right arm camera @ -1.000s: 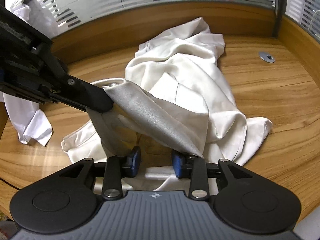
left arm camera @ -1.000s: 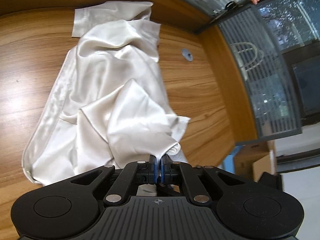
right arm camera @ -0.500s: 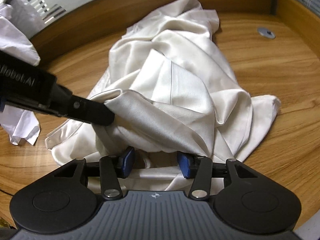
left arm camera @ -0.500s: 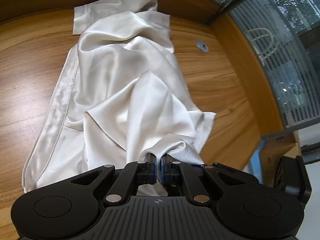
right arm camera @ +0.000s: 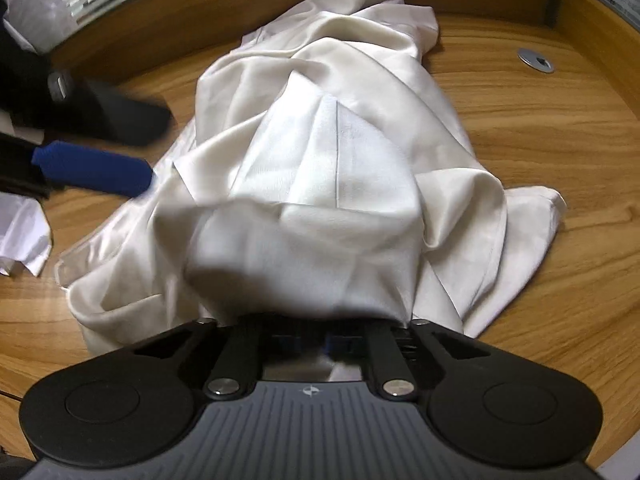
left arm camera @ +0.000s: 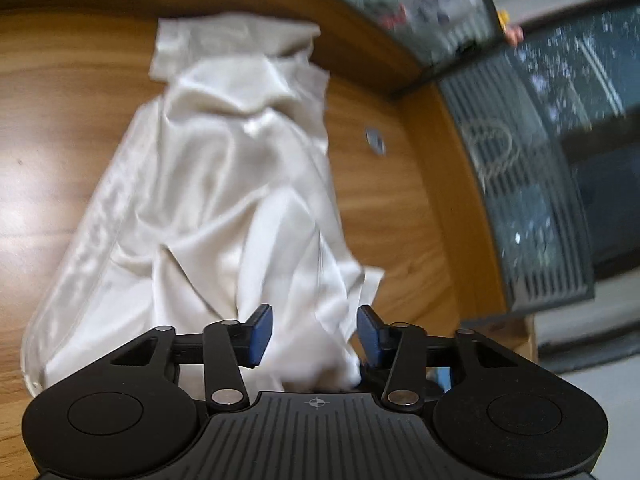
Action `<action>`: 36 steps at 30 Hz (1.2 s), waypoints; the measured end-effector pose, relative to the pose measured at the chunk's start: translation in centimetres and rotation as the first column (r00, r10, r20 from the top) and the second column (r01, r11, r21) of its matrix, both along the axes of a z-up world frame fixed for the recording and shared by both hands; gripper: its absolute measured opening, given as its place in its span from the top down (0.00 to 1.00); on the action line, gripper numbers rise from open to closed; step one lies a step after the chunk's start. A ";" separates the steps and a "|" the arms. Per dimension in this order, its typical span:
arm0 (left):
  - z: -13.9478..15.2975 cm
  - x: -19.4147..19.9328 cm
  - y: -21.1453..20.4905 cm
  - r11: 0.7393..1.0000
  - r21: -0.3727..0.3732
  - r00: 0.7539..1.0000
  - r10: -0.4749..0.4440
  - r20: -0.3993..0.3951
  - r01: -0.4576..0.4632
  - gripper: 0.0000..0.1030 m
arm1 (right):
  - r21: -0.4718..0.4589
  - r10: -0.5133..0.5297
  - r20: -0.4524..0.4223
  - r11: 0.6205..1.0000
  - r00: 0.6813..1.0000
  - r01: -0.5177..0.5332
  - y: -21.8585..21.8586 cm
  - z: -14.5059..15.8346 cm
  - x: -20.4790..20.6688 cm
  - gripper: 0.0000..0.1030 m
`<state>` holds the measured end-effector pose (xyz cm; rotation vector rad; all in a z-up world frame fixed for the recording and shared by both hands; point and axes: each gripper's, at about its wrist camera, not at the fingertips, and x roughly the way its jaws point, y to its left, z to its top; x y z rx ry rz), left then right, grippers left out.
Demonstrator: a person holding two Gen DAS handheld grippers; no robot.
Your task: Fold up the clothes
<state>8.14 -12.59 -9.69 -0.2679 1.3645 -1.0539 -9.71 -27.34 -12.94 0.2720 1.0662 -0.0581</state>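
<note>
While the cream satin garment (left arm camera: 224, 200) is lying crumpled lengthwise on the wood-grain tabletop (left arm camera: 60, 128), both views are reading as follows, left to right.

Left gripper (left arm camera: 314, 334): its blue-padded jaws are standing wide apart, with a bunched fold of the cloth sitting loosely in the gap between them; nothing is being pinched. In the right wrist view this same gripper (right arm camera: 120, 148) is showing at the left edge, one blue pad and one black finger spread, just beside the garment's left hem.

Garment: it is stretching from the near edge of the tabletop toward the curved wooden back wall, a flat rectangular end lying farthest away, a glossy hem running down its left side.

Right gripper: the cloth (right arm camera: 320, 184) is draping over its front and hiding the fingertips, so whether its jaws are closed or apart is something I cannot tell.

White cloth scrap (right arm camera: 24, 236): it is lying at the left margin of the right wrist view, apart from the garment.

Round metal grommet (right arm camera: 536, 60): it is sitting flush in the tabletop, to the right of the garment and well apart from it.

Frosted striped glass panel (left arm camera: 520, 184): it is rising behind the tabletop's right rim.
</note>
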 end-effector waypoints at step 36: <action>-1.9 -2.9 -9.3 0.993 0.118 0.997 -0.021 0.071 0.012 0.97 | 0.159 -0.535 0.312 0.844 0.785 0.512 -6.5 16.0 -22.9 0.96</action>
